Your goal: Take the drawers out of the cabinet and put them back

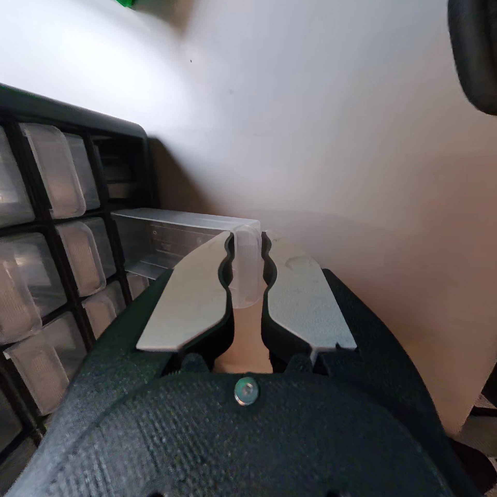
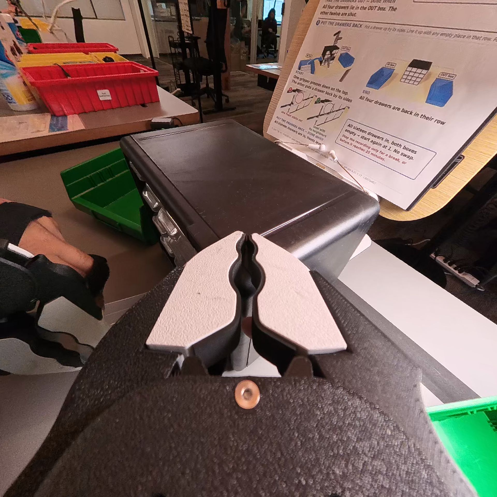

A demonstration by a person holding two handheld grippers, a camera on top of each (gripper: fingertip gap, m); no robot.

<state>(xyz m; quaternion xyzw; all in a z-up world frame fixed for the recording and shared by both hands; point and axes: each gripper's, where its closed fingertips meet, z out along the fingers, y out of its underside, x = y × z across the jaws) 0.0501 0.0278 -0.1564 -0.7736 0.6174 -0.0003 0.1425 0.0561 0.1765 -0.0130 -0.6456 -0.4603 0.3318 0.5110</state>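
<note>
The left claw (image 1: pixel 247 239) is clamped on the handle of a clear drawer (image 1: pixel 172 242), whose long axis runs back toward ten o'clock into the cabinet (image 1: pixel 72 115), partly pulled out. The right claw (image 2: pixel 247 238), pinched closed and empty, sits at the cabinet's near top edge, twelve o'clock ahead.

Red bins (image 2: pixel 91 83); green bin (image 2: pixel 107 196); instruction sheet (image 2: pixel 390 94)

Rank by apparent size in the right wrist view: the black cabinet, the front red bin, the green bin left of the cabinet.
1. black cabinet, clearly largest.
2. front red bin and green bin look alike; the red one stands farther off, so I leave them unranked.
</note>
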